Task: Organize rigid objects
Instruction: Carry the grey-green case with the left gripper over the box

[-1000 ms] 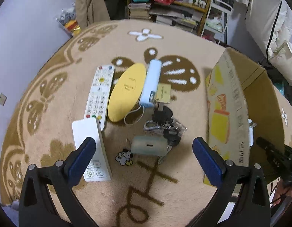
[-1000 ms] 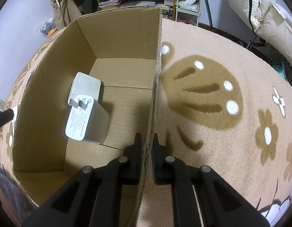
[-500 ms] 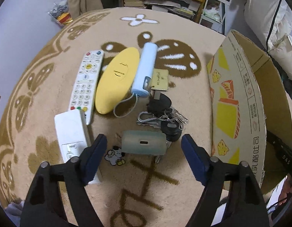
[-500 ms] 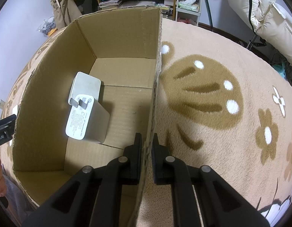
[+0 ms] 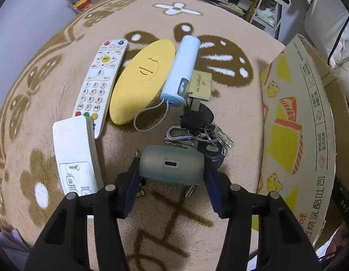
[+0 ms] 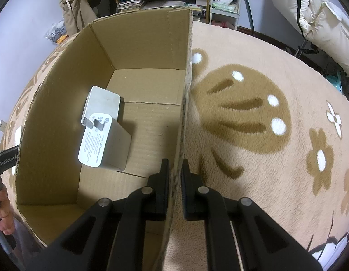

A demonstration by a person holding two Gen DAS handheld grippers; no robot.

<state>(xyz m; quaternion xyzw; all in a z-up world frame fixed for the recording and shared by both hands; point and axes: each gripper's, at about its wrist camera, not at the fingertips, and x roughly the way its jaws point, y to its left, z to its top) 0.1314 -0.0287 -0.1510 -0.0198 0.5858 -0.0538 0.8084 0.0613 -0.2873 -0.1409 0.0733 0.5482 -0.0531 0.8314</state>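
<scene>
Left gripper [image 5: 171, 176] is clamping its blue pads against both ends of a grey-green earbud case [image 5: 172, 166], which is sitting on the patterned carpet [image 5: 151, 18] just in front of a key bunch [image 5: 198, 133]. Lying beyond it are a white numbered remote [image 5: 99, 83], a yellow oval case [image 5: 141, 78], a light blue power bank [image 5: 182, 67] and a gold card [image 5: 201, 85]; a white Midea remote [image 5: 73, 153] is lying to the left. Right gripper [image 6: 175, 174] is pinching the wall of the cardboard box [image 6: 149, 45], which is holding a white charger [image 6: 104, 133].
</scene>
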